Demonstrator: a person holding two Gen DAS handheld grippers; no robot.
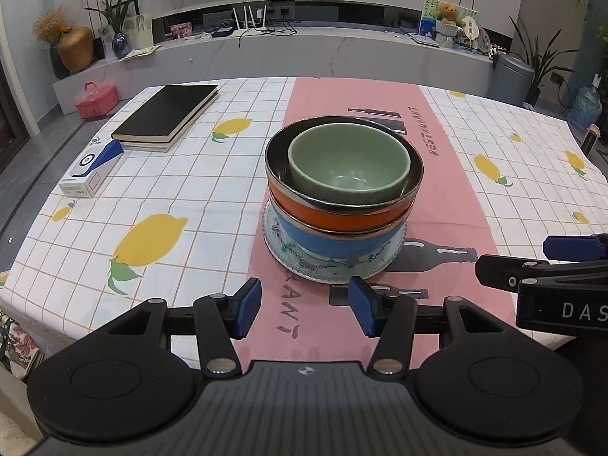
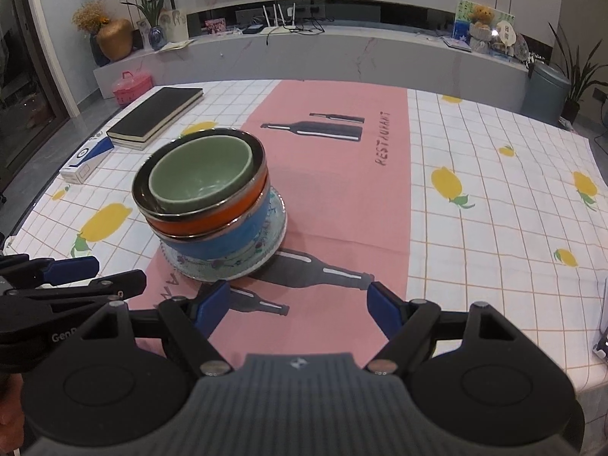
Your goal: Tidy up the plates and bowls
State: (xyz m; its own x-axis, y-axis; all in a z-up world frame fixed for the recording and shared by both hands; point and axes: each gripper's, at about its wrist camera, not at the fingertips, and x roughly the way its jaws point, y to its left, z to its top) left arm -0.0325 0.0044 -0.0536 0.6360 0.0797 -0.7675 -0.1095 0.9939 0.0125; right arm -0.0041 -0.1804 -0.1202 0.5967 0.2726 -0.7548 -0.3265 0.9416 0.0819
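On the pink runner [image 1: 448,205] in the middle of the table stands one stack: a green bowl [image 1: 347,165] nested in an orange bowl [image 1: 334,217], that in a blue bowl [image 1: 323,243], all on a patterned glass plate [image 1: 288,256]. Both tools sit near its front (each with nothing between its blue pads): the left gripper [image 1: 305,306] parted, the right gripper [image 2: 297,309] wider apart. Black notebooks [image 1: 167,116] and a white-and-blue box [image 1: 89,171] lie well apart at the far left.
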